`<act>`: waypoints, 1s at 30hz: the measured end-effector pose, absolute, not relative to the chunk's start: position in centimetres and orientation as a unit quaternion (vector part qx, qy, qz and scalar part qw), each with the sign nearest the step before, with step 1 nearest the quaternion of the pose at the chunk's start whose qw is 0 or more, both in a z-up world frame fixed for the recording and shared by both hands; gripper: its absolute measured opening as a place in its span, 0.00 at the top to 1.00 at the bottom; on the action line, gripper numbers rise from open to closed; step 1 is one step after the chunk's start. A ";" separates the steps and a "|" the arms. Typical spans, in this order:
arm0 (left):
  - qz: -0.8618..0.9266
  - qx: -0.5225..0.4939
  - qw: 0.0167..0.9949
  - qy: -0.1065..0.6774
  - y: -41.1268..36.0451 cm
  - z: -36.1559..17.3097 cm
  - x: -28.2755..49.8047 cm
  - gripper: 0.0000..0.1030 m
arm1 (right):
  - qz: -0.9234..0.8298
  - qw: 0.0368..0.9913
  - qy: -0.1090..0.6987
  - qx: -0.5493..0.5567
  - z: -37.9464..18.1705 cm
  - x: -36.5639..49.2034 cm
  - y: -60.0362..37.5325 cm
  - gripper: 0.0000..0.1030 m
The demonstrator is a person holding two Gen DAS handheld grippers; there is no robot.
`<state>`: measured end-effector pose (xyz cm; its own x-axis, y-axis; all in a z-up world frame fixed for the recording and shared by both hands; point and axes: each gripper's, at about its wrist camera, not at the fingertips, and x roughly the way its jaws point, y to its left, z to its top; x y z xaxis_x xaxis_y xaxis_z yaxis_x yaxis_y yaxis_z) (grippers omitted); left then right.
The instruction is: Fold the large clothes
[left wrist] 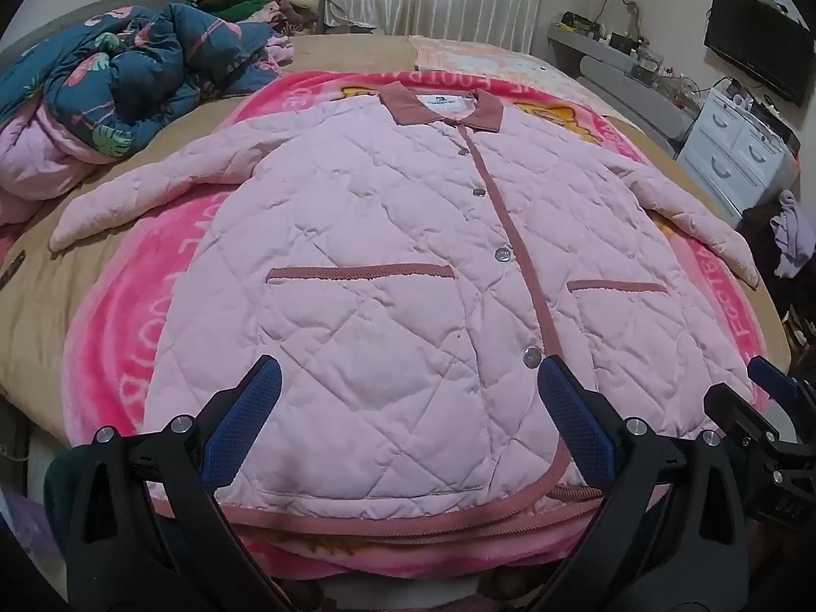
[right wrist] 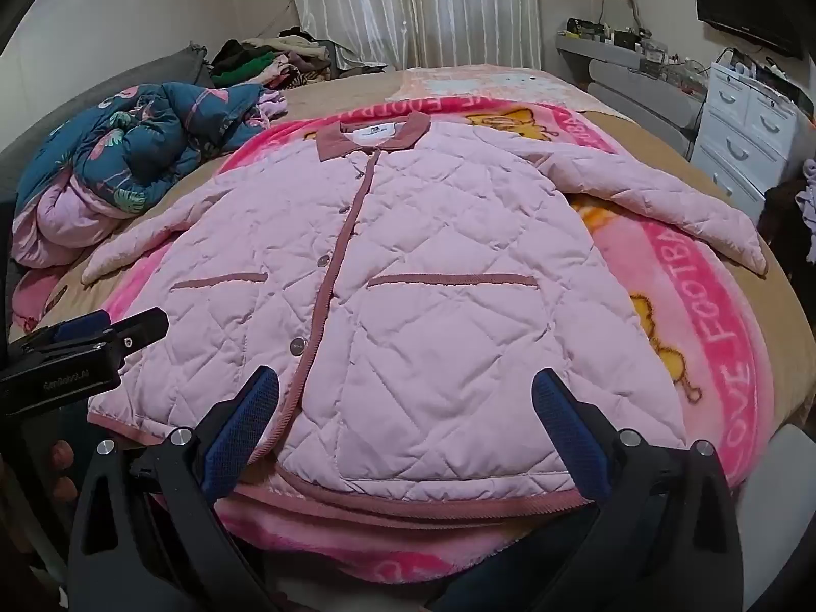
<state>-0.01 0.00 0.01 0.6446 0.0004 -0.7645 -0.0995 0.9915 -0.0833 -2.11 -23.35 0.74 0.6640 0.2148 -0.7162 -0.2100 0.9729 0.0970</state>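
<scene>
Directly ahead of both grippers, the pink quilted jacket (left wrist: 387,265) lies flat and buttoned on the pink blanket (left wrist: 132,336), sleeves spread to either side. Left gripper (left wrist: 408,408) and right gripper (right wrist: 405,408) hover over its near hem, jaws wide apart, holding nothing. Risk noted: the padding is thick, so a shallow pinch may slip off, or catch the blanket beneath.

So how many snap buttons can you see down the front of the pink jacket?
4, all along the front strip of the jacket: one below the collar, one at the chest, one level with the pockets, one near the hem. The collar might cover another.
</scene>
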 end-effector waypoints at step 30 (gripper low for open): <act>0.028 -0.053 0.906 0.418 0.1 0.2 0.2 0.09 | 0.120 0.918 0.378 0.001 2.1 -2.7 -23.2 0.04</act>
